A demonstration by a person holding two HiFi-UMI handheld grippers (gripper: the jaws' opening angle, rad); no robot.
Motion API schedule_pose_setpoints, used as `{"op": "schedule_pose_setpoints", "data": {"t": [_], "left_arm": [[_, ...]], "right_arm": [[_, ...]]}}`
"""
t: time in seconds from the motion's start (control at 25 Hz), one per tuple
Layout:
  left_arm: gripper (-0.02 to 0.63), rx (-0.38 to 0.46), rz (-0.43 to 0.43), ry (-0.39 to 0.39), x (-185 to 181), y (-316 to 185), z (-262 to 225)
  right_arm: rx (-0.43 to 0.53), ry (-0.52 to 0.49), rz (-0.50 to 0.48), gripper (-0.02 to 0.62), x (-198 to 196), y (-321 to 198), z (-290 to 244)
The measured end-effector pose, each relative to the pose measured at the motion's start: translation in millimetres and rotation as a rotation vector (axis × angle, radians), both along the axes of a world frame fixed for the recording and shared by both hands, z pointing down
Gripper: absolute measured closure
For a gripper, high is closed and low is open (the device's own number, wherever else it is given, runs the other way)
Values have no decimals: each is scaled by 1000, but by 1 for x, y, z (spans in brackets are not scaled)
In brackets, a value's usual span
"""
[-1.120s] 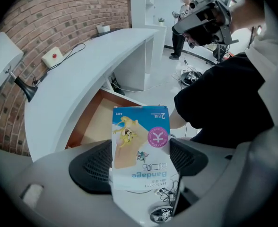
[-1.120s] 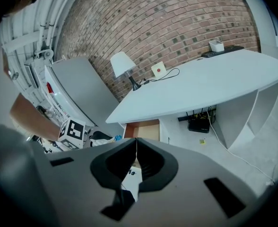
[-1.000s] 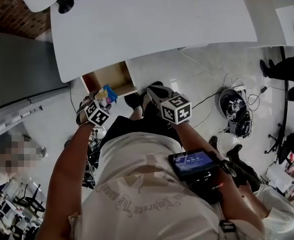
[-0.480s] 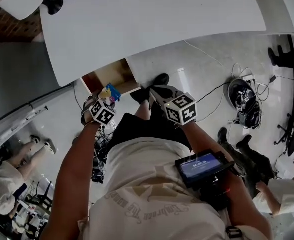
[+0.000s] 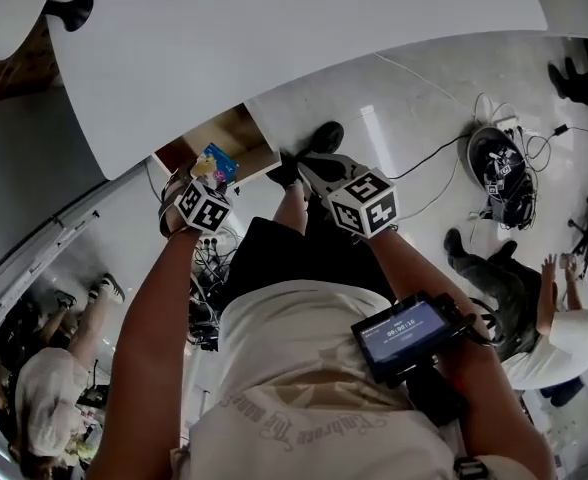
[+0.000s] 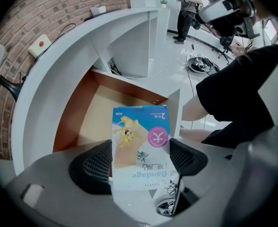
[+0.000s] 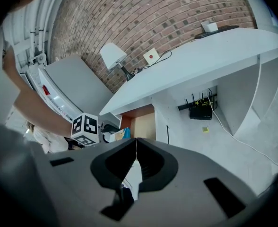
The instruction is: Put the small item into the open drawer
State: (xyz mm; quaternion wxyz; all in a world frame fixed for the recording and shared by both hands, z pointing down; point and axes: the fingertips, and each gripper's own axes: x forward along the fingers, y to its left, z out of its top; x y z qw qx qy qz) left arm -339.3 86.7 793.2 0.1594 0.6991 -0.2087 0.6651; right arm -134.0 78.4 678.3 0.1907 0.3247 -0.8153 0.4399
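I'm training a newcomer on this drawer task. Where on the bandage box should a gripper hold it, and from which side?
Grip the near half of the bandage box across its two long edges, coming from the end away from the drawer, as the left gripper does. It looks flat and narrow enough for the jaws to span, and its free end points toward the drawer.

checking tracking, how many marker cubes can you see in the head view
2: the left cube beside the open drawer, the right cube near a dark shoe. None seems hidden.
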Motion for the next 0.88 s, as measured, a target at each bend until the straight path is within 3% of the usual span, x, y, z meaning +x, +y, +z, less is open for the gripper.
{"op": "schedule_pose_setpoints", "data": {"t": [0.28, 0.64, 0.88], "left_arm": [[227, 15, 24, -39, 0, -19, 24], [227, 28, 19, -30, 5, -35, 40], [227, 12, 96, -49, 6, -38, 63]], "right_arm": [[-5, -1, -7, 589, -2, -7, 19], [-20, -8, 20, 589, 0, -17, 36], [-33, -3, 18, 589, 1, -20, 47]]}}
